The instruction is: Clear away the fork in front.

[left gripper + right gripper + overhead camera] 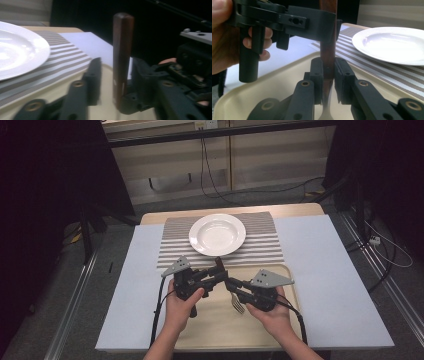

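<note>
Fork (237, 304) handover is the work in hand, judging from the high view: both tools meet over the beige tray (290, 285) at the near edge of the table (325, 270), the right tool (231, 286) clamping the fork with its tines pointing down toward the tray and its brown wooden handle rising toward the left tool (218, 273). A white plate (217, 234) sits unused on the striped placemat (265, 245) beyond. In the left gripper view, the handle (122, 55) stands upright between that tool's jaws, one jaw against it and the other just beside — whether both pads press yet I cannot tell. In the right gripper view, the right tool (328, 72) is narrow and holds the fork at the base of the handle, while the left tool (322, 23) wraps the handle higher up. So the lift looks done — the pass and the placing by the plate remain.
</note>
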A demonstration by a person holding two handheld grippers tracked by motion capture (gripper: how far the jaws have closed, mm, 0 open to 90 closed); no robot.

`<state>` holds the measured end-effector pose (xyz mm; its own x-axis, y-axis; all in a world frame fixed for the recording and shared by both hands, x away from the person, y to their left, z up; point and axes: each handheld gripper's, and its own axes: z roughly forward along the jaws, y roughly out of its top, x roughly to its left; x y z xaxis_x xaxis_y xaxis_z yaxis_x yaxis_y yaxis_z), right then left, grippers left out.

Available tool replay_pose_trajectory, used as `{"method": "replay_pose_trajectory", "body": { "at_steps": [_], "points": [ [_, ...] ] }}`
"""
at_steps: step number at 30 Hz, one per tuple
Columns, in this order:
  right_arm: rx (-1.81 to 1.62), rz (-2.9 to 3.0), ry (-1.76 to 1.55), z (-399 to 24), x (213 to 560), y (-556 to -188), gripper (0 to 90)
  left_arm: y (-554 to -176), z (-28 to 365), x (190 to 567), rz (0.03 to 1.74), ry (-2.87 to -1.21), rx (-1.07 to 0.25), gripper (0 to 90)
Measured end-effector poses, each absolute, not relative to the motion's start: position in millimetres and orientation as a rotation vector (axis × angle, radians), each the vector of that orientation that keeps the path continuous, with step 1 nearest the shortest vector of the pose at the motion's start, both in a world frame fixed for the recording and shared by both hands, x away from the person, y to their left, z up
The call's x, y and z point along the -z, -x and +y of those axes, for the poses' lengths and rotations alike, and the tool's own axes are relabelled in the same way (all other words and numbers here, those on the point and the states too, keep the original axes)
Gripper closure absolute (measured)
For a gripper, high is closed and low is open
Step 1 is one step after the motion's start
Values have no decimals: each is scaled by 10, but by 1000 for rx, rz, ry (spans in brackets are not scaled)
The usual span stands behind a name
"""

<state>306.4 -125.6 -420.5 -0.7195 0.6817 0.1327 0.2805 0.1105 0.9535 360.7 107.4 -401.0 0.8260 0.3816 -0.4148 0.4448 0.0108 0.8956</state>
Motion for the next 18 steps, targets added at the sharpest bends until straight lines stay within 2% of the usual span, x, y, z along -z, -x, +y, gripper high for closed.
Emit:
{"method": "replay_pose_trajectory", "body": {
  "at_steps": [2, 3, 9, 12, 13, 18],
  "points": [
    [-1644, 2049, -928, -1249, 4191, -3054, 781, -3605, 1081, 4000, 663, -1577, 89, 744],
    [-1648, 2047, -926, -1244, 4186, -3048, 780, -3605, 1086, 3992, 665, -1576, 94, 761],
    [-1702, 2024, -903, -1240, 4162, -3025, 762, -3629, 1170, 3947, 681, -1552, 160, 787],
    [-1707, 2011, -888, -1252, 4133, -3002, 646, -3636, 1234, 3908, 687, -1548, 170, 790],
    [-1707, 2011, -888, -1252, 4133, -3002, 646, -3636, 1234, 3908, 687, -1548, 170, 791],
    [-1696, 2008, -909, -1419, 4121, -2976, 535, -3650, 1406, 3857, 710, -1550, 170, 796]
  ]
}}
